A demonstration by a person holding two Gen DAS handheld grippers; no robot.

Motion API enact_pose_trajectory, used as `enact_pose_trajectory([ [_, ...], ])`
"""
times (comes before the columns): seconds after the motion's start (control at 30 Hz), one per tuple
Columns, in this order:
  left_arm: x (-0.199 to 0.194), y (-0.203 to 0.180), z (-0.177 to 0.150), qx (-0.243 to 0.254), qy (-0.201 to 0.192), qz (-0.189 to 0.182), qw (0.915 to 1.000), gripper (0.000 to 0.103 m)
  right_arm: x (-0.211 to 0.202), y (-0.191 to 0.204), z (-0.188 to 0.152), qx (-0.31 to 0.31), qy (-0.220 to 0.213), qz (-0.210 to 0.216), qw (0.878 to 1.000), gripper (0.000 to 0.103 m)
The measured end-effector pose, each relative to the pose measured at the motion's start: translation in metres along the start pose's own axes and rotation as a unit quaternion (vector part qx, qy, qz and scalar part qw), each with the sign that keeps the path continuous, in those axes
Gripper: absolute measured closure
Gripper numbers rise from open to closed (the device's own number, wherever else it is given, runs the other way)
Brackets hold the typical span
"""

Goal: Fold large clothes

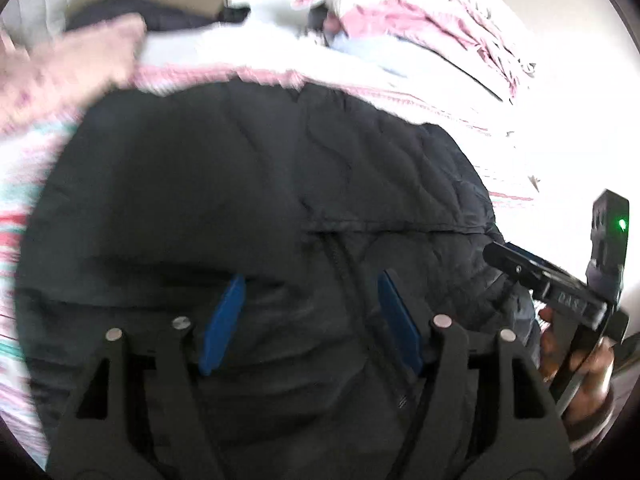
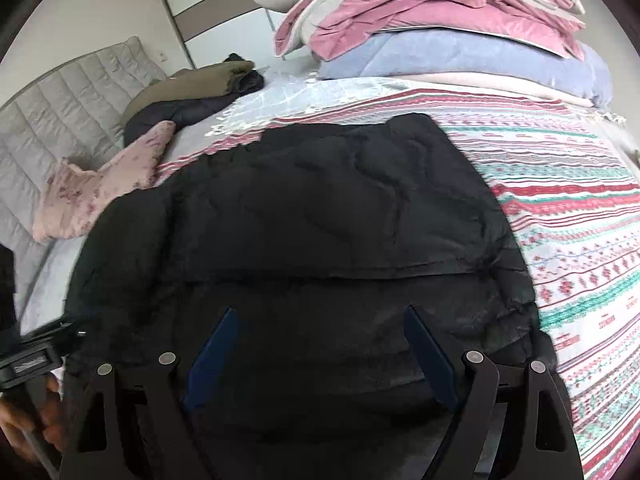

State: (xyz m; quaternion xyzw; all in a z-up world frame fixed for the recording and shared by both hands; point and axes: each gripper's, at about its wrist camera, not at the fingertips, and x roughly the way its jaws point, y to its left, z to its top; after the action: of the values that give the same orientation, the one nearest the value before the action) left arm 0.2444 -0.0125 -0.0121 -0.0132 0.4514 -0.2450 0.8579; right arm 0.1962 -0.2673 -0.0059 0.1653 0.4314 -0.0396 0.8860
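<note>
A large black quilted jacket (image 1: 260, 200) lies spread on a striped bed cover (image 2: 568, 208); it also fills the middle of the right wrist view (image 2: 320, 220). My left gripper (image 1: 310, 280) is open, its blue pads (image 1: 224, 320) over the jacket's near part by the zipper. My right gripper (image 2: 320, 316) is open and empty just above the jacket's near edge. The right gripper's body and the hand holding it show at the right of the left wrist view (image 1: 568, 296). The left gripper's handle shows at the lower left of the right wrist view (image 2: 32, 360).
A pink patterned pillow (image 2: 100, 184) lies left of the jacket. Dark and olive clothes (image 2: 192, 92) are piled by the grey padded headboard (image 2: 60, 112). A stack of pink, blue and grey bedding (image 2: 452, 32) stands at the far right.
</note>
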Motion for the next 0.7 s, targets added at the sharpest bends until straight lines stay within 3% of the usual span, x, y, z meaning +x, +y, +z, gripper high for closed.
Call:
enact_pose_trajectory([
  [0.1, -0.036, 0.02, -0.003, -0.013, -0.039, 0.03, 0.9987, 0.03, -0.008, 0.016, -0.003, -0.006, 0.0, 0.045, 0.999, 0.017],
  [0.17, -0.052, 0.042, -0.011, -0.043, -0.065, 0.03, 0.9965, 0.029, -0.013, 0.036, -0.006, -0.025, 0.0, 0.077, 0.997, 0.017],
  [0.23, -0.059, 0.07, -0.018, -0.064, -0.085, 0.029, 0.9939, 0.029, -0.015, 0.06, -0.011, -0.057, -0.003, 0.093, 0.994, 0.017],
  [0.37, -0.052, 0.11, -0.024, -0.107, -0.113, 0.063, 0.9859, 0.029, -0.009, 0.122, -0.02, -0.142, 0.006, 0.103, 0.984, 0.017],
  [0.5, -0.043, 0.133, -0.028, -0.148, -0.132, 0.047, 0.979, 0.029, 0.013, 0.188, -0.024, -0.23, 0.008, 0.081, 0.97, 0.017],
  [0.63, -0.023, 0.146, -0.031, -0.168, -0.12, 0.041, 0.9776, 0.029, 0.056, 0.233, -0.028, -0.329, 0.006, -0.004, 0.944, 0.018],
  [0.7, -0.01, 0.152, -0.034, -0.184, -0.102, 0.038, 0.9769, 0.029, 0.071, 0.233, -0.019, -0.351, 0.005, -0.038, 0.936, 0.018],
])
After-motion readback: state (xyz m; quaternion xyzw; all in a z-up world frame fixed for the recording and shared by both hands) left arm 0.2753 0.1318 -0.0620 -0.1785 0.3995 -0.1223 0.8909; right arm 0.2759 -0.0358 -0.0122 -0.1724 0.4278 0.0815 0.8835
